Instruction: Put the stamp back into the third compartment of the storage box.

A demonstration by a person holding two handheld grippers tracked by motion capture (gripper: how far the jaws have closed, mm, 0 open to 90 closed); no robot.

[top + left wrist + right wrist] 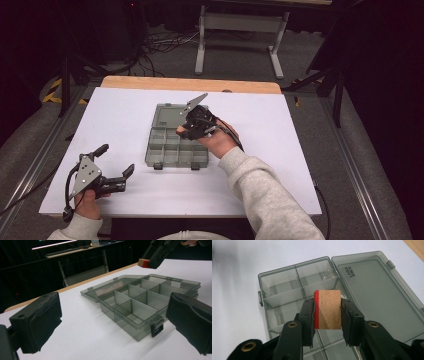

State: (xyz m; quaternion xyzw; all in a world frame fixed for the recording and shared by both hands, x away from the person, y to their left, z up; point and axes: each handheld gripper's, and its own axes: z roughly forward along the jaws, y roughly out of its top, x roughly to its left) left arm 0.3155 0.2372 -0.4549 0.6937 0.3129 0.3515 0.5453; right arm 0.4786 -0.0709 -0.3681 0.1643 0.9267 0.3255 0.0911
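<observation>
From the high view, my right gripper hangs over the open organiser box in the middle of the counter, while my left gripper rests apart, near the counter's front edge, jaws spread wide and empty. I judge the job about halfway: the block is picked up and brought over the box, but not yet set into a compartment, and every compartment I can see looks empty.

In the left gripper view, my own two jaws stand far apart with nothing between them; the box lies ahead of them, lid folded flat behind it. Beyond it, the right gripper carries the block above the far compartments.

In the right gripper view, my jaws are closed firmly on the wooden block, its red-edged face against one jaw. Directly below the jaws lie the box's compartments, the lid off to one side.
</observation>
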